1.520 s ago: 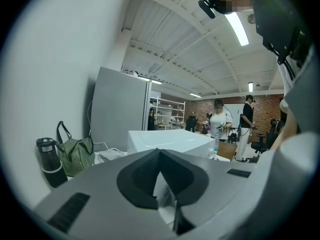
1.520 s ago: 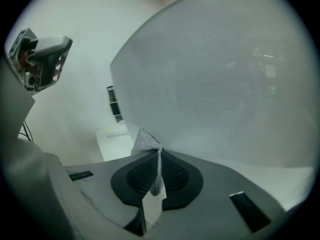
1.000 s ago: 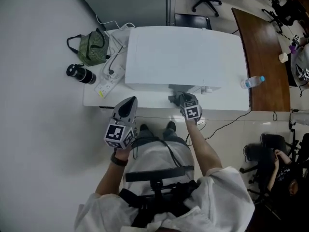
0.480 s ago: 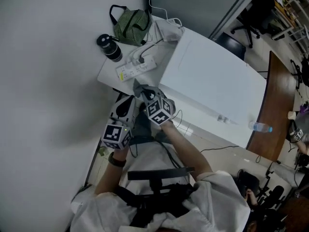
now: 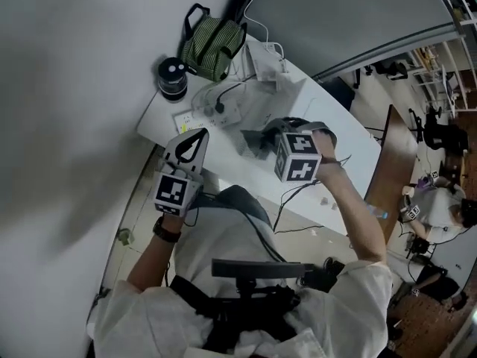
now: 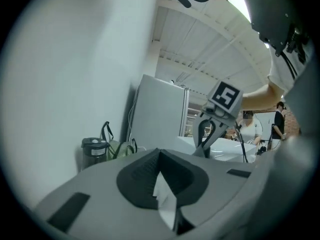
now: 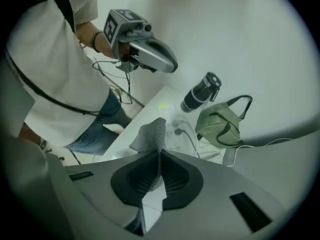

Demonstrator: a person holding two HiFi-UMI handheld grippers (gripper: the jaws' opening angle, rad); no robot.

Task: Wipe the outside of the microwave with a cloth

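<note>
- Right gripper [image 7: 159, 153] is pinching the cloth [image 7: 149, 133], which bunches ahead of its tips.
- Left gripper [image 6: 160, 154] is idling, closed and empty.
- Pressing the cloth flat against the microwave [image 5: 339, 124] is likely wiping best.

The white table [image 5: 151, 125] carries a black bottle [image 5: 171, 79], a green bag [image 5: 212, 42] just beside it, a power strip [image 5: 201, 110] near both, and the white microwave [image 5: 350, 136].
</note>
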